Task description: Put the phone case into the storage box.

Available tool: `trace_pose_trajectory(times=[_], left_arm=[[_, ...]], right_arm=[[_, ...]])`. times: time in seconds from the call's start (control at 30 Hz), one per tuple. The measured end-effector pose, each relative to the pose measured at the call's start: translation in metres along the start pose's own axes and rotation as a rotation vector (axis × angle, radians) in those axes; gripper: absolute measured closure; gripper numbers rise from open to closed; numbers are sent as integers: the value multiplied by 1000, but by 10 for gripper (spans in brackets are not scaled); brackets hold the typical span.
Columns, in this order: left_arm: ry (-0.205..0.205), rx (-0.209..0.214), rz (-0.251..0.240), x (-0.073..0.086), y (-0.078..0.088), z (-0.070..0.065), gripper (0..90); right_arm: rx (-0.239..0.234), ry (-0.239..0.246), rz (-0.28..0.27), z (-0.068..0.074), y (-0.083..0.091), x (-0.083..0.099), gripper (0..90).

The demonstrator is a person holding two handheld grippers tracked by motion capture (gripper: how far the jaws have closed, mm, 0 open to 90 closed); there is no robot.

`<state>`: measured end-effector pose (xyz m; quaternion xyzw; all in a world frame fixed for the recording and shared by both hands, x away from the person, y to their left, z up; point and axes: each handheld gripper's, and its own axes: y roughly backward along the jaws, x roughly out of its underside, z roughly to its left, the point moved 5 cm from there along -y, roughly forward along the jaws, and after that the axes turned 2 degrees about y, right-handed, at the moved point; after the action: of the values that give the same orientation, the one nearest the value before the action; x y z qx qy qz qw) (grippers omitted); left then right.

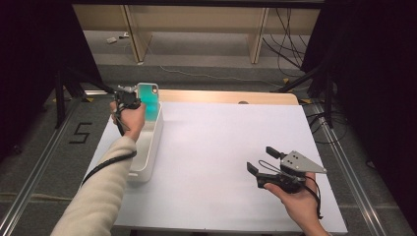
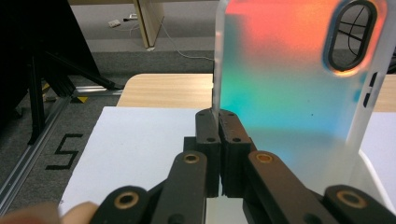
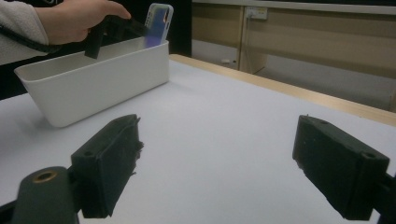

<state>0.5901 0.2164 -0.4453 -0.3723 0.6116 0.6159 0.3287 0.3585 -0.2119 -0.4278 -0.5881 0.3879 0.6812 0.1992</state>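
Where tape [image 1: 81,132] reads "5", floor [image 1: 44,152].

The high view looks forward and down from above the person's side, taking in the whole white table [image 1: 221,162] with the floor and wooden frames beyond. The left gripper view sits close behind its own jaws, facing the table's far edge, the phone case [image 2: 294,79] looming at right of frame. The right gripper view rides low, just above the tabletop, looking across it. All three share the case; the white bin [image 3: 93,79] appears at upper left here, left of centre from above.
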Motion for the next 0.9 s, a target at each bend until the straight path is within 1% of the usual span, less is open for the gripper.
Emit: trace_pose_trajectory(times=[0.03, 0.13, 0.17, 0.23, 0.4, 0.43, 0.63, 0.67, 0.7, 0.9], left_arm=[[0, 1, 0, 0, 0, 0, 878], [-1, 2, 0, 1, -1, 0, 878], [-3, 1, 0, 1, -1, -1, 878], [-2, 2, 6, 2, -1, -1, 878], [-3, 3, 7, 2, -1, -2, 877], [-2, 4, 9, 2, -1, -2, 877], [-4, 3, 8, 3, -2, -2, 876], [-3, 8, 11, 4, -2, -2, 876], [-3, 8, 11, 4, -2, -2, 876], [-1, 8, 22, 6, -3, -2, 875]], right_arm=[[2, 9, -3, -1, 0, 0, 159], [6, 8, -8, -1, 0, 0, 160], [6, -1, -1, 0, 0, 0, 159], [3, 8, -1, -1, 0, 0, 160], [3, 0, 3, 0, 0, 0, 159], [5, 9, 1, -1, 0, 0, 159], [5, 11, -3, -1, -1, 0, 159], [5, 9, -2, -1, -1, 0, 159], [0, 6, -10, 0, -1, 0, 159], [4, 10, -3, -1, -1, 0, 159]])
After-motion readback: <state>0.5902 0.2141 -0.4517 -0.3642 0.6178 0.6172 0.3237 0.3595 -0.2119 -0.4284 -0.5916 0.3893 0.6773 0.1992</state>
